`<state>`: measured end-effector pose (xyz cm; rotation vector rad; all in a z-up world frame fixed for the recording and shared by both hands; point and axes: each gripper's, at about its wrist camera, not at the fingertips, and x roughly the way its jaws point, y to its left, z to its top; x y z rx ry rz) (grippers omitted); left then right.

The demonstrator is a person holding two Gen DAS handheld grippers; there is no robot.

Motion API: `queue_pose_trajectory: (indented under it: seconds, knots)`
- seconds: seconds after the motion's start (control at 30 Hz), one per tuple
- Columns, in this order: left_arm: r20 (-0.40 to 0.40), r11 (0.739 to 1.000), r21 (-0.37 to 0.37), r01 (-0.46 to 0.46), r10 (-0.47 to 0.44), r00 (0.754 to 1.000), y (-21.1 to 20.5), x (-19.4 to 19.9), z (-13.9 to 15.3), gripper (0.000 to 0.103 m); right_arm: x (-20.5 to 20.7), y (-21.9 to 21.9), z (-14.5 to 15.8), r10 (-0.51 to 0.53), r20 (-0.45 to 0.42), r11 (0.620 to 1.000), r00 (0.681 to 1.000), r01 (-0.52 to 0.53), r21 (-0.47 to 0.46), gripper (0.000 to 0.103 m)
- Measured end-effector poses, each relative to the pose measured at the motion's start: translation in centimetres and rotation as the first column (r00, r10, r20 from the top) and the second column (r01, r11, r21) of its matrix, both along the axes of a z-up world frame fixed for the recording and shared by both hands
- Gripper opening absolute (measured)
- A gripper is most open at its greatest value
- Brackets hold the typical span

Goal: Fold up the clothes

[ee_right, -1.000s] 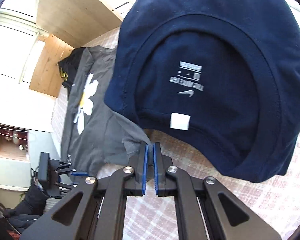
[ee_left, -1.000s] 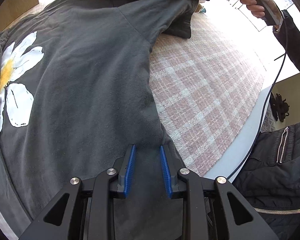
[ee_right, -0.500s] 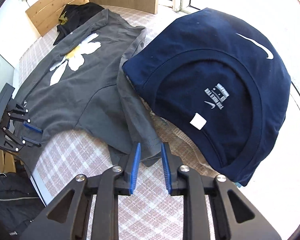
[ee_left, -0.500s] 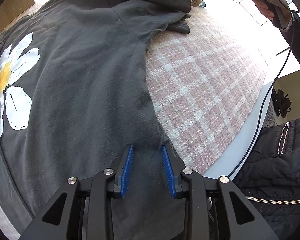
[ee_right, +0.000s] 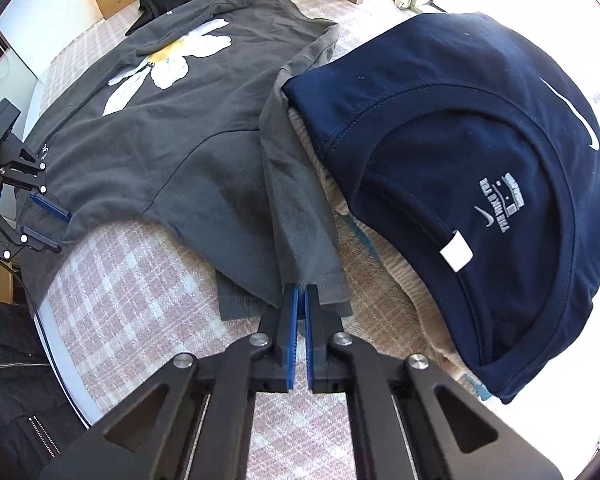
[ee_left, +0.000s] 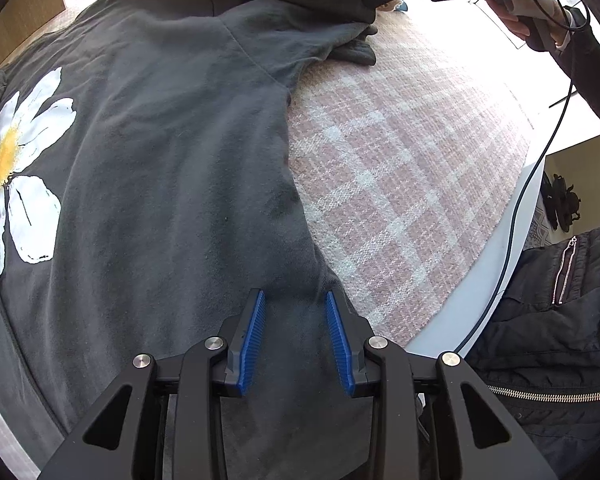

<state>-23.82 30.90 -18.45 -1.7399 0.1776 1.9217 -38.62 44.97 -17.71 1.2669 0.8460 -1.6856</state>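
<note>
On the checked tabletop [ee_right: 148, 292] lies the grey shirt [ee_right: 148, 152] with the white flower [ee_right: 172, 64], spread flat, and right beside it sits a folded blue shirt [ee_right: 480, 184] on a small pile.

What could go wrong? The right fingers [ee_right: 301, 296] only bite the very edge of the sleeve [ee_right: 300, 248]. If they pull fast, the thin cloth can slip out — then the sleeve flops back and the fold is lost. The sleeve also touches the blue shirt's pile, so a hard tug may drag that neat pile out of shape. At the bottom of the grey shirt, nothing is holding it down, so the whole shirt may slide across the tabletop instead of folding.

The right fingers have just snapped closed, and the sleeve's hem is pinched between them. The left fingers [ee_left: 296, 312] have been opening a bit — they stand partly apart over the shirt's bottom corner. Grey cloth lies between and under them, but the pads do not squeeze it. I cannot tell if the tips press on the cloth.
</note>
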Motion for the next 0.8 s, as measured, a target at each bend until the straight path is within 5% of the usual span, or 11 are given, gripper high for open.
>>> queue_pose_trajectory:
  seconds: [0.07,0.2,0.3,0.47,0.57,0.7,0.8]
  knots:
    - [-0.001,1.0,-0.006,0.009,-0.009,1.0,0.1,0.0,0.1,0.032,-0.7,-0.2,1.8,-0.019,0.035,0.998,0.999,0.021,-0.062,0.003]
    - [-0.003,0.999,-0.024,0.027,-0.027,1.0,0.3,-0.1,0.5,0.032,-4.8,0.4,6.5,-0.142,0.273,0.945,0.951,0.212,-0.247,0.003]
    - [-0.014,1.0,-0.009,0.014,-0.014,1.0,0.3,-0.3,1.5,0.032,-7.8,1.8,7.3,-0.23,0.46,0.878,0.858,0.386,-0.282,0.003]
    - [-0.134,0.986,0.165,-0.034,0.057,0.989,0.6,-2.3,6.6,0.032,-9.8,3.0,5.6,-0.285,0.674,0.773,0.681,0.579,-0.258,0.003]
    - [-0.226,0.975,0.219,-0.032,0.083,0.971,3.0,-5.0,8.1,0.034,-9.6,1.9,5.2,-0.32,0.646,0.784,0.693,0.576,-0.23,0.003]
    - [-0.241,0.949,0.314,-0.034,0.114,0.964,5.5,-8.3,7.7,0.036,-9.4,1.1,4.6,-0.326,0.673,0.779,0.664,0.592,-0.207,0.003]
    - [-0.255,0.953,0.294,-0.065,0.144,0.956,7.2,-8.9,6.0,0.036,-8.9,-0.2,5.1,-0.281,0.705,0.776,0.652,0.586,-0.233,0.003]
